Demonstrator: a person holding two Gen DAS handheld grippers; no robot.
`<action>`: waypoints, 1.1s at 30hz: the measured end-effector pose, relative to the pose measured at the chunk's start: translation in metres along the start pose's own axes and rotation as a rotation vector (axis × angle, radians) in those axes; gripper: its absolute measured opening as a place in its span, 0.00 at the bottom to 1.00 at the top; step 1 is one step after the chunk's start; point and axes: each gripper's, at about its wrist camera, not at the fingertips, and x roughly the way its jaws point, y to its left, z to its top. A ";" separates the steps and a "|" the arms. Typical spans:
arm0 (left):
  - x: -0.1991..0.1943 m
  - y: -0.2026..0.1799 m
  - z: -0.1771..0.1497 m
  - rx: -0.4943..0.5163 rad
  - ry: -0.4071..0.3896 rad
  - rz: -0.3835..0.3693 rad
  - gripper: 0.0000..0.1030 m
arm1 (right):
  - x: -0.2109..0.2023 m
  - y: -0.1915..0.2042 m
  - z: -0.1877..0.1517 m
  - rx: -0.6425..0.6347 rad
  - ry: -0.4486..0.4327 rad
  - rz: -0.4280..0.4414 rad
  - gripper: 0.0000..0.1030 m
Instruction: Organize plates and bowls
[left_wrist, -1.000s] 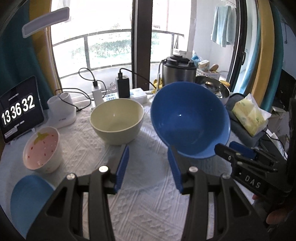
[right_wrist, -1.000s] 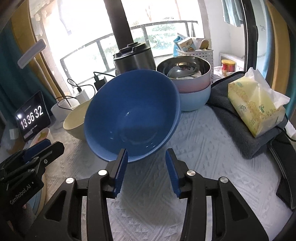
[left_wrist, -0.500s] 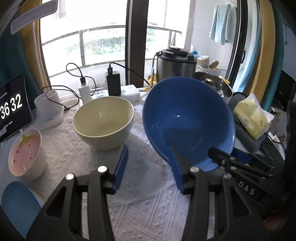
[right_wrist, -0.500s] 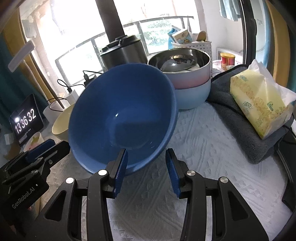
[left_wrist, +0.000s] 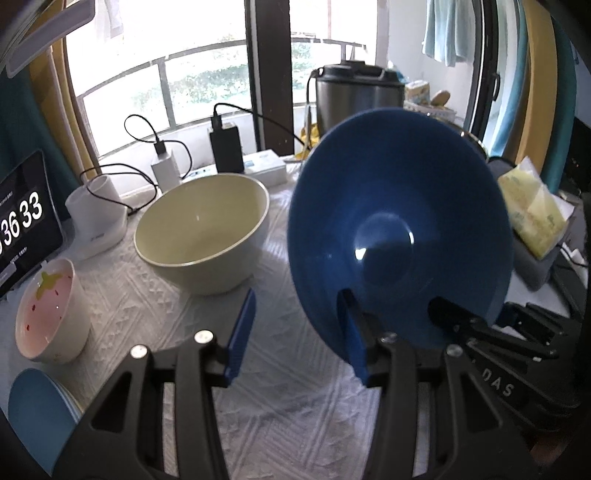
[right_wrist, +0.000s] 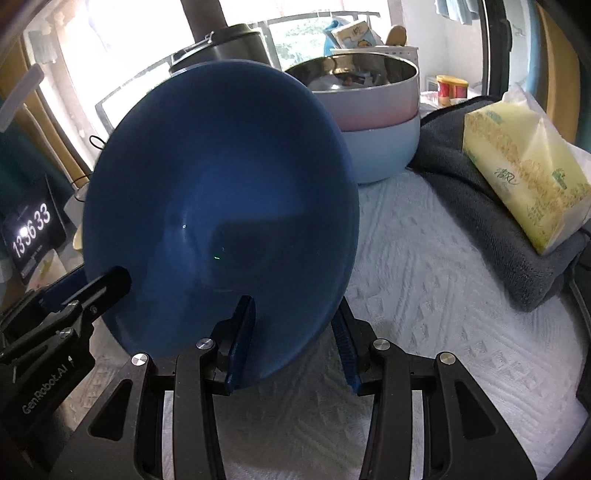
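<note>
A large dark blue bowl (left_wrist: 399, 236) is tilted steeply on its edge, its inside facing both cameras. My right gripper (right_wrist: 295, 336) straddles its lower rim, one finger inside and one outside, jaws still apart. My left gripper (left_wrist: 299, 332) is open, its right finger against the inside of the blue bowl (right_wrist: 218, 206), its left finger free. A cream bowl (left_wrist: 203, 232) stands to the left. A small pink strawberry bowl (left_wrist: 48, 310) and a blue plate (left_wrist: 37, 413) sit at the near left.
Stacked pink and light blue bowls with a steel one (right_wrist: 376, 110) stand behind the blue bowl. A tissue pack (right_wrist: 524, 173) lies on a grey towel at right. A cooker (left_wrist: 358, 96), chargers (left_wrist: 225, 144), a white cup (left_wrist: 96, 210) and a clock (left_wrist: 22, 221) line the back.
The blue bowl has tipped up much steeper and come closer. The right gripper's fingers have slid around its lower rim. The left gripper has moved in against the bowl.
</note>
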 end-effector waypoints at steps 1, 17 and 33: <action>0.000 0.000 -0.001 0.003 -0.009 0.005 0.46 | 0.000 0.001 0.000 -0.006 -0.003 -0.004 0.43; -0.005 -0.005 -0.003 0.029 -0.058 -0.027 0.35 | -0.013 0.015 -0.008 -0.075 -0.065 -0.002 0.19; -0.039 0.004 -0.008 0.025 -0.099 -0.024 0.32 | -0.031 0.019 -0.005 -0.052 -0.059 0.026 0.19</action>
